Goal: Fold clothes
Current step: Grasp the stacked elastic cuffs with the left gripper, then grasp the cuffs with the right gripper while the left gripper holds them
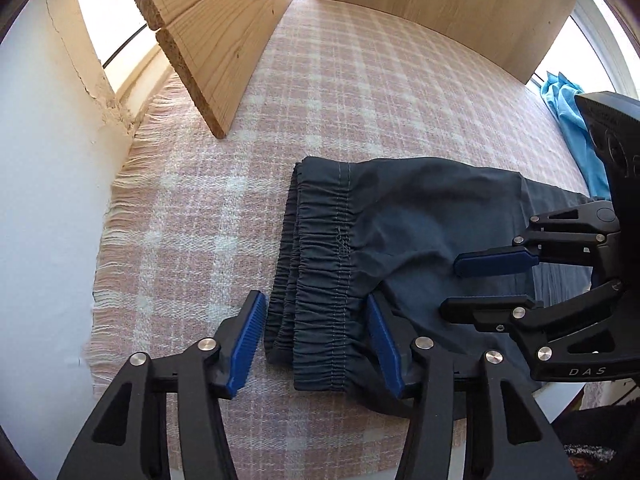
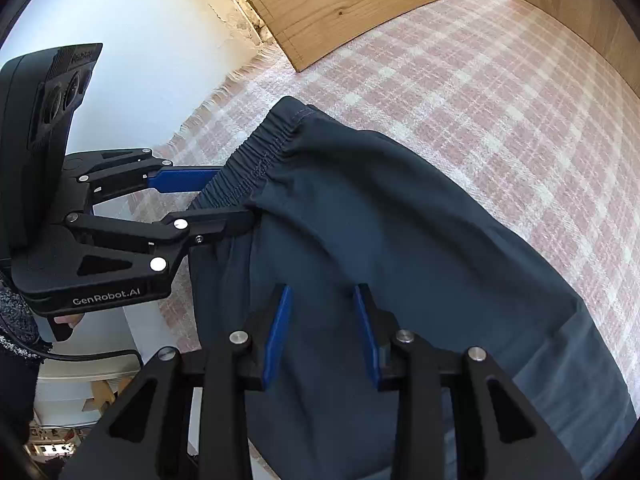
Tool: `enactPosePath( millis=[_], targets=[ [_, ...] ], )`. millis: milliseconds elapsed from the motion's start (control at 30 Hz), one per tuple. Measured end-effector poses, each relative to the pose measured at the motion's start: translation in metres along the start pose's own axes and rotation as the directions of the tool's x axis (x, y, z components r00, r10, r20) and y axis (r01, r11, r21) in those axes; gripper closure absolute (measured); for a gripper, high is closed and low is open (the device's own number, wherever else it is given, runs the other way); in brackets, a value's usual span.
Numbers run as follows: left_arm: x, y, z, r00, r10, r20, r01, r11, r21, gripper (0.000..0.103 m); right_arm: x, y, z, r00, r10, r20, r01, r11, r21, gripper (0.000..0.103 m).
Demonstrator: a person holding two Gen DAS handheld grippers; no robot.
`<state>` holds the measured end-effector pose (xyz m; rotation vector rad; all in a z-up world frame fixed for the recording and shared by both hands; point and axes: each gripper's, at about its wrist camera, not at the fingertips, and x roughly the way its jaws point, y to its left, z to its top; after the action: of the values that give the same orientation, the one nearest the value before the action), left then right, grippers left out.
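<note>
Down in the left wrist view, the left tongs (image 1: pixel 316 340) stand part open astride the elastic waistband of the dark trousers (image 1: pixel 400 216), which lie folded on the pink checked cloth (image 1: pixel 340 92); whether the pads press it I cannot tell. In the right wrist view, the right tongs (image 2: pixel 322 332) gape over the trousers' (image 2: pixel 400 240) cloth, gripping nothing.

- A pink and cream checked blanket (image 1: pixel 360 92) with a fringed edge covers the worktop.
- A long pale wooden plank (image 1: pixel 208 48) lies on the blanket, near the fringe.
- A wider wooden board (image 1: pixel 448 4) stands at the far side.
- A crumpled light blue cloth (image 1: pixel 568 120) lies at the blanket's right edge.
- A white wall (image 2: pixel 160 48) with cracked plaster rises beside the fringe.
</note>
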<state>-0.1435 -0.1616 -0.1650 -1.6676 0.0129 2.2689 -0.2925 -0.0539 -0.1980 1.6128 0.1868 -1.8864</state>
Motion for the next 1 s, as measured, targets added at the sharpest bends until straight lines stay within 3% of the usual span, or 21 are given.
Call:
enactPosePath(
  millis=[67, 200, 267, 367, 433, 533, 667, 733, 800, 1000],
  targets=[
    [0.001, 0.003, 0.000, 0.999, -0.041, 0.011, 0.041, 0.999, -0.010, 0.075, -0.001, -0.001, -0.002, 1.000, 0.003, 0.008, -0.003, 1.000, 0.004, 0.070],
    [-0.004, 0.007, -0.001, 0.994, -0.106, 0.039, 0.107, 0.994, -0.026, 0.083, -0.002, -0.008, -0.002, 0.999, 0.035, 0.011, -0.036, 0.999, 0.037, 0.070],
    [-0.010, -0.001, 0.000, 0.992, -0.115, 0.057, 0.115, 0.993, 0.002, 0.091, -0.003, -0.019, -0.002, 0.995, 0.097, 0.012, -0.097, 0.990, 0.098, 0.070],
    [-0.019, -0.015, 0.000, 0.988, -0.135, 0.078, 0.132, 0.990, 0.049, 0.092, -0.014, -0.044, 0.001, 0.963, 0.261, 0.066, -0.269, 0.925, 0.267, 0.070],
    [-0.021, -0.027, 0.000, 0.987, -0.132, 0.088, 0.124, 0.989, 0.085, 0.092, -0.025, -0.054, 0.010, 0.950, 0.293, 0.109, -0.313, 0.886, 0.342, 0.068],
    [-0.020, -0.040, -0.004, 0.989, -0.107, 0.097, 0.094, 0.987, 0.131, 0.092, -0.033, -0.042, 0.033, 0.958, 0.267, 0.100, -0.285, 0.906, 0.312, 0.058],
    [-0.018, -0.056, -0.005, 0.991, -0.084, 0.109, 0.061, 0.979, 0.194, 0.092, -0.016, -0.018, 0.067, 0.985, 0.170, -0.001, -0.164, 0.951, 0.261, 0.057],
    [-0.018, -0.057, -0.005, 0.992, -0.057, 0.116, 0.031, 0.977, 0.212, 0.092, 0.000, -0.015, 0.075, 0.990, 0.120, -0.069, -0.098, 0.962, 0.254, 0.057],
    [-0.019, -0.056, -0.005, 0.992, -0.032, 0.121, 0.004, 0.974, 0.226, 0.092, 0.011, -0.016, 0.079, 0.994, 0.066, -0.085, -0.044, 0.969, 0.242, 0.057],
    [-0.020, -0.065, -0.006, 0.987, -0.066, 0.149, 0.026, 0.966, 0.258, 0.092, 0.034, -0.028, 0.086, 0.981, 0.114, -0.157, -0.060, 0.948, 0.312, 0.057]
  ],
)
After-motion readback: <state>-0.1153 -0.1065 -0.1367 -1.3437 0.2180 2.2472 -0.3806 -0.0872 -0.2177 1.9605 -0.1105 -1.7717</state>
